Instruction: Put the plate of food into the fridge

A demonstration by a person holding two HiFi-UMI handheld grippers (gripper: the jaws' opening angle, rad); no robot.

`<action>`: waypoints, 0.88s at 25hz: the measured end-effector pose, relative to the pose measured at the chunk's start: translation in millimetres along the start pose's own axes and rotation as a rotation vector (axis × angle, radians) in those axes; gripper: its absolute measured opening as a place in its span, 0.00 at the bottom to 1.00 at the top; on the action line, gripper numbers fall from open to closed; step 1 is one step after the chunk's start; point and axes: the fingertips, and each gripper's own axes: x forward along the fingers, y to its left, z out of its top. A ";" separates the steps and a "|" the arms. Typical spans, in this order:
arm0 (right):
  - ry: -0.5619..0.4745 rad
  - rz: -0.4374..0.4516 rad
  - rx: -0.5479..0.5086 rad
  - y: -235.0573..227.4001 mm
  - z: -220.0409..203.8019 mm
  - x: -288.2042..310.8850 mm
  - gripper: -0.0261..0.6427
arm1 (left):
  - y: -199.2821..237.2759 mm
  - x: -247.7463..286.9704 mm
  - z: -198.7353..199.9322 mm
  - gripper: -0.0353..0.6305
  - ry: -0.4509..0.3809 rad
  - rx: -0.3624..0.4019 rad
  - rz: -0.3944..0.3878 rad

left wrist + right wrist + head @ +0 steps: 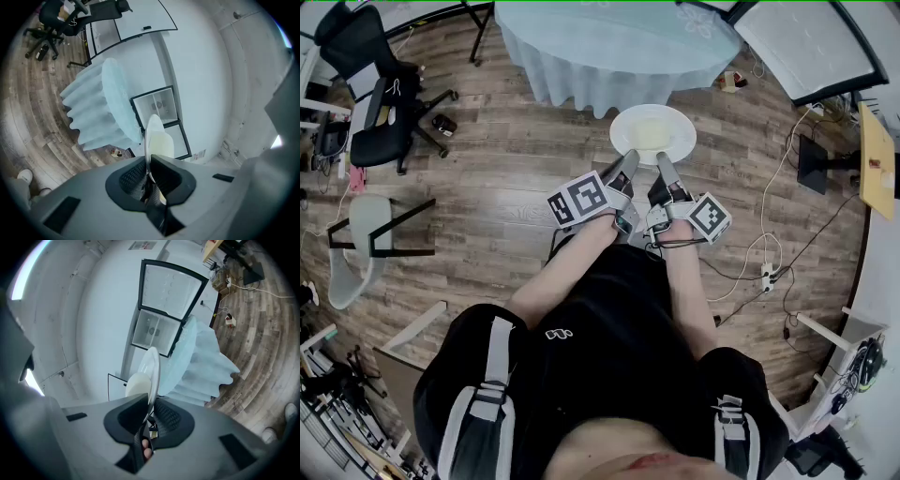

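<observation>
A white plate [653,134] with pale yellow food [652,133] on it hangs over the wood floor, held level in front of the person. My left gripper [628,169] is shut on the plate's near left rim and my right gripper [664,172] is shut on its near right rim. In the left gripper view the plate [153,136] stands edge-on between the jaws. The right gripper view shows the plate [151,372] the same way, with the food [137,384] to its left. The fridge [165,308], its glass door open, stands ahead against the white wall.
A round table with a light blue cloth [614,42] stands just past the plate, between me and the fridge [161,115]. A black office chair [380,94] and a white chair [366,239] are at the left. Cables and a power strip [766,274] lie on the floor at the right.
</observation>
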 end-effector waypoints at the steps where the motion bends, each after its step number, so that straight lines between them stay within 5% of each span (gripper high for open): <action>1: 0.001 0.000 -0.002 0.5 -1.2 -0.5 0.10 | 0.3 -1.5 -0.2 0.11 -0.001 -0.001 0.000; 22: 0.022 0.009 0.063 7.5 -31.2 4.8 0.11 | 10.3 -29.0 11.1 0.10 -0.034 -0.033 -0.013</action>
